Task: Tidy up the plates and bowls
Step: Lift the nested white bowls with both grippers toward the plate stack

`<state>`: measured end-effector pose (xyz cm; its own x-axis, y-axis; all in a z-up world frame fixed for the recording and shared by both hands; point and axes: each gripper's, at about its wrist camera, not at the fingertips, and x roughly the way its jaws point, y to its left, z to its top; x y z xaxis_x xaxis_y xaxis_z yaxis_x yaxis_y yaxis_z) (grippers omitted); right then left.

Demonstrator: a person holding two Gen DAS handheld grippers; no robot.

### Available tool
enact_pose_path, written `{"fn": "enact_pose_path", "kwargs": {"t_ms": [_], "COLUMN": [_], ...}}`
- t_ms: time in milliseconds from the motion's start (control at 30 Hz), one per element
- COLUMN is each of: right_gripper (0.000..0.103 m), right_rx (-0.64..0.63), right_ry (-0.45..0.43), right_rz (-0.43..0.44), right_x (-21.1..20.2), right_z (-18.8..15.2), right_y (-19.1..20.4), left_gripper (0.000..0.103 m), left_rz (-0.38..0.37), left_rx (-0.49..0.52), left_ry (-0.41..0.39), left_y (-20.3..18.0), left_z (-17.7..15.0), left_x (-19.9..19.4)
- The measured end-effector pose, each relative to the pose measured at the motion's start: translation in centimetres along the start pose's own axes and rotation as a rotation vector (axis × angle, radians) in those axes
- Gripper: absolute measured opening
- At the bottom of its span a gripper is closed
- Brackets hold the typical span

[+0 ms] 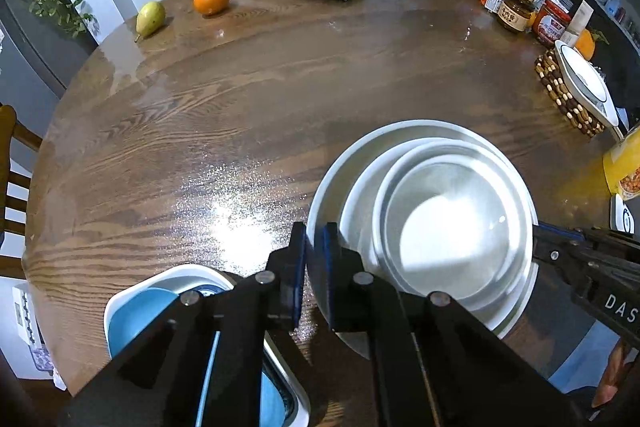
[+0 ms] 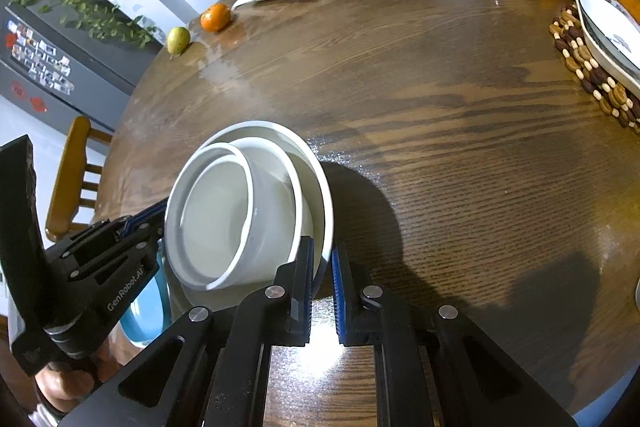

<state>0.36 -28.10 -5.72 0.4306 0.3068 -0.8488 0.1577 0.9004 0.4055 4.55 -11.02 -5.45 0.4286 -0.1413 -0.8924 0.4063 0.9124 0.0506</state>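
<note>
- Down under the left gripper, nearest the person, a white dish with a blue plate in it is sitting on the table, partly hidden by the tool's body; it is looking like a separate pile, not yet joined to the others.
- The left gripper is pinching the near-left rim of the large plate, one pad inside the rim and one outside, jaws narrow on it.
- Between the two tools, the stack is resting: a white bowl nested in a wider shallow bowl, both sitting on the large plate. That much nesting is looking done.
- The right gripper is clamping the opposite edge of the same plate, jaws narrow around the rim, so both tools are sharing the load. I judge they are carrying or positioning the whole stack together; whether it is lifted clear of the wood I cannot tell.
- Well beyond the right gripper, off to its far right, a patterned dish is lying on a beaded trivet, apart from the stack and seemingly left to gather.
</note>
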Motion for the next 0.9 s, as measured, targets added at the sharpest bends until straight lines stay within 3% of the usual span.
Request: {"fn": "enact_pose_path", "kwargs": {"t_ms": [400,900], "right_gripper": [0.012,0.012], "right_rx": [0.015,0.009], "right_ry": [-0.001,-0.017], "right_rz": [-0.008,0.000], "right_x": [-0.1,-0.7], "right_z": [-0.2,-0.2], "right_y": [0.2,0.8], "left_gripper": [0.004,0.004], "left_rz": [0.046,0.049], "left_rx": [0.032,0.016], "left_ry": [-0.052,-0.070], "left_y": [-0.5,0.1], "left_z": [-0.2,0.2], "left_x": [-0.3,-1.1]}}
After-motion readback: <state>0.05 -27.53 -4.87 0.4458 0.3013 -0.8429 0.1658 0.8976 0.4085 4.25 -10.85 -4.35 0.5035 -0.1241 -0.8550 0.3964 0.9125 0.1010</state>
